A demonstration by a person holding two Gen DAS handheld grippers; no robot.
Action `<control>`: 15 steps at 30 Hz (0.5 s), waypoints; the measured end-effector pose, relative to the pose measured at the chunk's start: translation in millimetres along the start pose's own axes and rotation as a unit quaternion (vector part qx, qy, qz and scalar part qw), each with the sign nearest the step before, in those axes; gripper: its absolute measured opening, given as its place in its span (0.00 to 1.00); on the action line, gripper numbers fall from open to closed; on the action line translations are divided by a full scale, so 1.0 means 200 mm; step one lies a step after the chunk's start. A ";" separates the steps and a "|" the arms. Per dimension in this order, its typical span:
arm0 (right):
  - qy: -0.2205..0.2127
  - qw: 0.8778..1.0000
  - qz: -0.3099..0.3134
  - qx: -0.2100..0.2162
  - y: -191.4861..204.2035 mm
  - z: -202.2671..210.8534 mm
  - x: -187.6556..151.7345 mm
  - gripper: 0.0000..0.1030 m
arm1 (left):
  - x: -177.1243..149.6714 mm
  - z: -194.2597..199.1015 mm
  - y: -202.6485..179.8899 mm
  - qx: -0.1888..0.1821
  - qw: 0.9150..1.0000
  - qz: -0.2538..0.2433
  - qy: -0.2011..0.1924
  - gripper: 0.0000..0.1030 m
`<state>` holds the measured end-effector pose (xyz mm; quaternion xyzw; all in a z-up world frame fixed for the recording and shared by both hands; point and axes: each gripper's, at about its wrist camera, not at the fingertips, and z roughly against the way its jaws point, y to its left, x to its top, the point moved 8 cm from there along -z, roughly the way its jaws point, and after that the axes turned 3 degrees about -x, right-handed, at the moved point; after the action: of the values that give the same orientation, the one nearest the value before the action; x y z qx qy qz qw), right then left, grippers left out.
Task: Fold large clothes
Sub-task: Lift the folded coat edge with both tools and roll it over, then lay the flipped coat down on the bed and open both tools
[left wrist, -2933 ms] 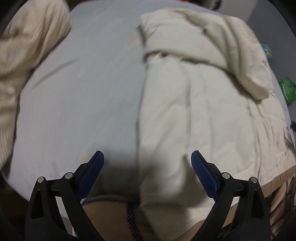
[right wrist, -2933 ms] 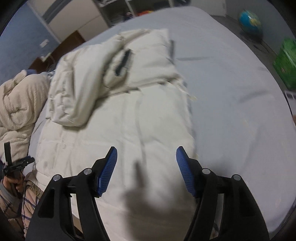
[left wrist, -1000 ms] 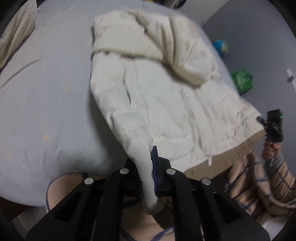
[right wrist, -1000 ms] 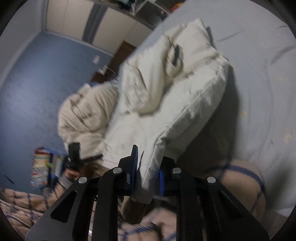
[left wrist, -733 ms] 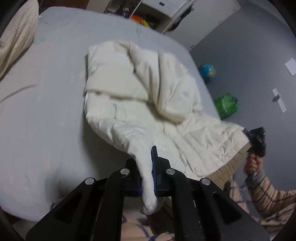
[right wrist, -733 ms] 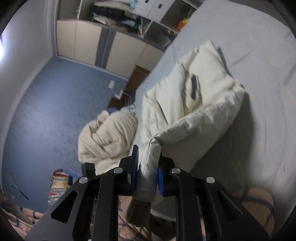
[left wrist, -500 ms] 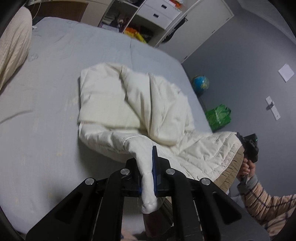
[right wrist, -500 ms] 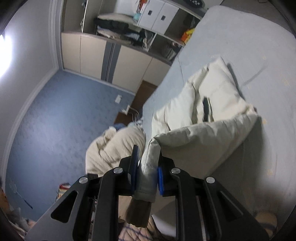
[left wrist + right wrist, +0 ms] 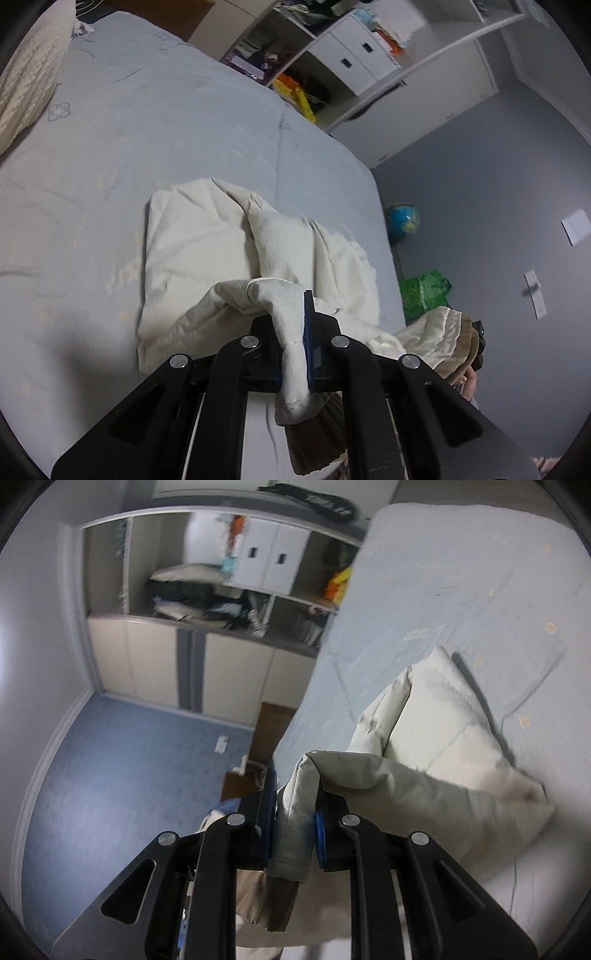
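I had the cream padded jacket [image 9: 207, 254] lying on the grey-blue bed [image 9: 147, 122], its far part flat on the sheet and its near edge lifted off it. On the left, my left tool [image 9: 295, 332] was clamped tight on the near left corner of the hem, the cloth pinched thin between the blue pads with a tag of it hanging below. On the right, my right tool [image 9: 295, 830] was clamped on the other near corner, a thicker roll of padding filling the gap between its pads. Between the two, the hem hung raised above the near edge of the bed.

As I judged it, the sleeves were already laid in over the body, so the side folds looked done; what was left was to carry the hem to the far end over the collar, lay it down, let go and smooth the bundle. I could not tell whether a further fold would be needed after that.

Against the earliest frames, both tools had gone from wide apart over a flat jacket to gripping it. Within the last second the hem had come up and travelled toward the far end, the near half of the jacket now curling over the rest, and the shelving [image 9: 332, 55] beyond the bed had swung into view.
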<state>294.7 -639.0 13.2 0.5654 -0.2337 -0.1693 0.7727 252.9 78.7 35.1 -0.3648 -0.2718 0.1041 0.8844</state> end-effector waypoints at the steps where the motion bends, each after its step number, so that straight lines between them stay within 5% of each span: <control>1: -0.002 1.000 -0.006 -0.010 -0.02 -0.06 0.04 0.13 | 0.04 -0.03 0.01 0.004 1.000 0.003 0.001 0.07; 8: -0.005 0.993 -0.059 -0.100 -0.30 -0.44 0.22 0.13 | 0.28 -0.36 0.21 0.054 0.997 0.051 0.015 0.08; 15: 0.036 0.979 -0.081 -0.182 -0.54 -0.69 0.22 0.18 | 0.29 -0.63 0.41 0.095 0.988 0.110 0.043 0.14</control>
<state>407.4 -584.9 -117.2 0.4386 -0.1243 -0.2506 0.8540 373.1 84.8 -73.0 -0.3110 -0.1803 0.2105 0.9091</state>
